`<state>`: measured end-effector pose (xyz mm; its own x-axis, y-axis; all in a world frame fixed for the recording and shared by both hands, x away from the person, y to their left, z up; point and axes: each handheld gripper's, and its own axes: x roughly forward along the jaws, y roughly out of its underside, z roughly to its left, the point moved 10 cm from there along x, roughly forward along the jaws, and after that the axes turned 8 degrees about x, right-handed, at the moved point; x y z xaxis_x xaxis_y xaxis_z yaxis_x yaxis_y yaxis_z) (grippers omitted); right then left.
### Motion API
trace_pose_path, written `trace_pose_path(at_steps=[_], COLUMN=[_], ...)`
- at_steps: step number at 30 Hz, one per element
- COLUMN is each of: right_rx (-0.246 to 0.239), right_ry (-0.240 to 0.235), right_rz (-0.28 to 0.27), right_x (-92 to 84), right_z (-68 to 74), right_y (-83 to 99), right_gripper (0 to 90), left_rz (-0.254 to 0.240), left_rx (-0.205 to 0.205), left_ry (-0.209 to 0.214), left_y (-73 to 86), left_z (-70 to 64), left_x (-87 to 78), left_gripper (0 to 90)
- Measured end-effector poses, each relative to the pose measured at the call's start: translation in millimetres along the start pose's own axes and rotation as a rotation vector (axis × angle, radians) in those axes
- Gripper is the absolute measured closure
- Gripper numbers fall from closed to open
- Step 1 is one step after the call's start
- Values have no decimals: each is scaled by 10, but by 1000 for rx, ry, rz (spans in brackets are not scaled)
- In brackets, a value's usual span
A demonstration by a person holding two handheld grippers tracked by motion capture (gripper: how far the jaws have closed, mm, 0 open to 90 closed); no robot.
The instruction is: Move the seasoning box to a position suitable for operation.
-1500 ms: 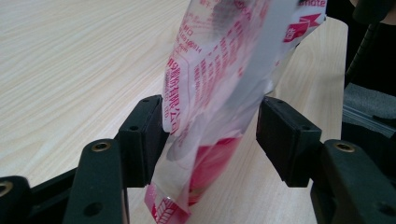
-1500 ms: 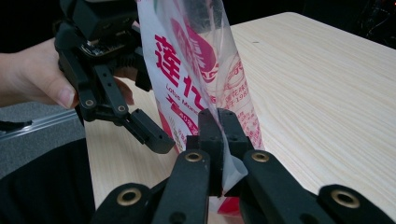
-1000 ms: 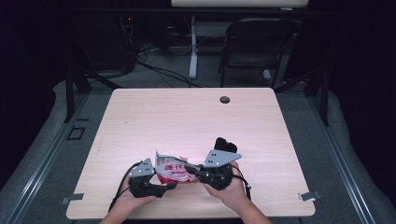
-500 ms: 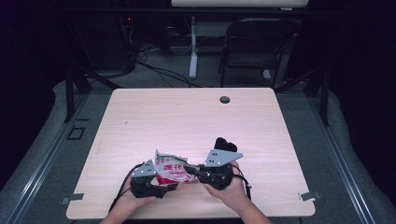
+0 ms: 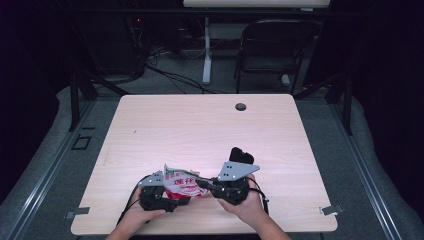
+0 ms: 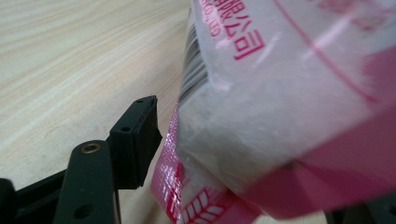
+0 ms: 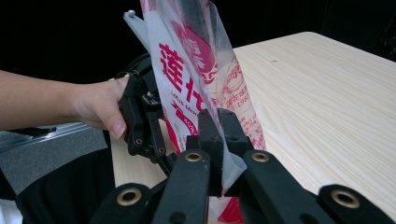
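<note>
At the near edge of the wooden table [image 5: 200, 125], the left gripper [image 5: 159, 194] grips the red-and-white plastic packet [image 5: 182, 182] by its lower end, while the right gripper [image 7: 218, 135] pinches the top seal. To open it cleanly, both should pull apart steadily, with neither pinch loosening.

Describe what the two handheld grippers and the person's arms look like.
Both grippers, left and right, are black, built of jointed links with brass-coloured rivets and blocky black jaws. Each carries a grey three-cornered plate on top; thin black cables trail back. The forearms are bare, no sleeves visible.
</note>
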<state>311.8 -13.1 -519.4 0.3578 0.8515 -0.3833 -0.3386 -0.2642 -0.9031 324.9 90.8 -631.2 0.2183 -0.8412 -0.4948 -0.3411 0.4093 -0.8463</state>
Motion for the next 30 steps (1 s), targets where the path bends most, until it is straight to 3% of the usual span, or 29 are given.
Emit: trace_pose_path(at_steps=[9,12,19,30], right_rx=[-12,-18,-6,8], right_ry=[-17,-22,-12,-16], right_rz=[3,3,1,-5], right_x=[19,37,35,39], right_z=[43,69,30,18], right_y=[7,11,17,23], right_gripper=[900,900,900,900], left_rz=[28,45,35,11], left_rx=[8,5,3,12], left_ry=[14,-4,-13,-10], left_y=[37,64,35,-15], left_z=[-32,-24,-39,-70], left_x=[73,106,103,88], left_gripper=[346,345,466,463])
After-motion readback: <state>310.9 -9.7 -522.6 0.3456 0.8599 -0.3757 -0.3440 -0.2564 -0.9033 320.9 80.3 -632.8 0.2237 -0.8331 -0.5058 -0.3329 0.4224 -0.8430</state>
